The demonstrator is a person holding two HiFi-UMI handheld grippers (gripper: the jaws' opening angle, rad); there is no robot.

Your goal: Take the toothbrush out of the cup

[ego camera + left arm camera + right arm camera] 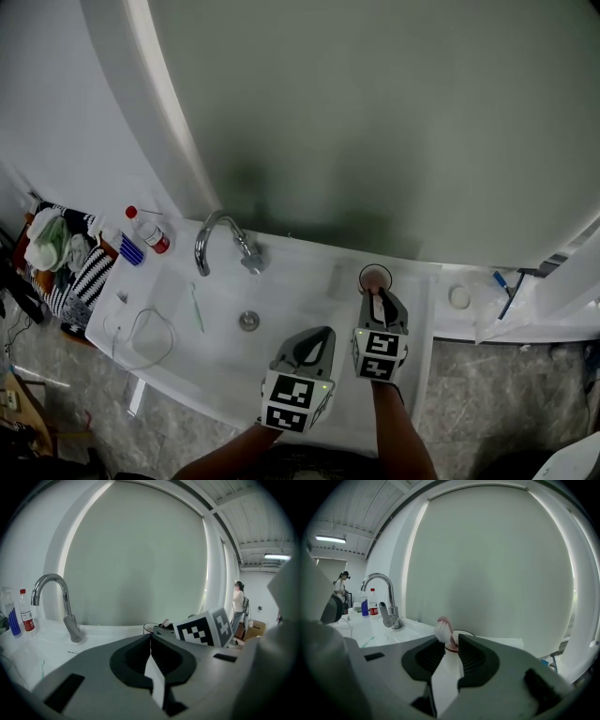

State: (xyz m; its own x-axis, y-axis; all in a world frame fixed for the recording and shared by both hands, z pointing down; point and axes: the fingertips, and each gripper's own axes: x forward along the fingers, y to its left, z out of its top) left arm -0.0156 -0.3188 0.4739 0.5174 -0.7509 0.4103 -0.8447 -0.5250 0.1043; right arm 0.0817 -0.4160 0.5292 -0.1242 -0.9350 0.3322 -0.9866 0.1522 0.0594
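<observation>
A clear cup with a dark rim (374, 278) stands on the white counter to the right of the basin. A toothbrush (443, 629) with white bristles and a pinkish handle sticks up out of it. My right gripper (379, 298) reaches to the cup from the near side. In the right gripper view its jaws (449, 641) stand on either side of the brush head, which lies against the left pad while a gap shows to the right pad. The cup rim (465, 633) shows just behind. My left gripper (323, 333) hovers over the basin's near right edge, jaws together, holding nothing.
A chrome faucet (217, 239) arches over the white basin (169, 281), where a green toothbrush (196, 307) and a thin cable (145, 337) lie. Bottles (148, 230) stand at the back left, cloths (56, 253) beyond them. A small white disc (458, 296) lies at the right.
</observation>
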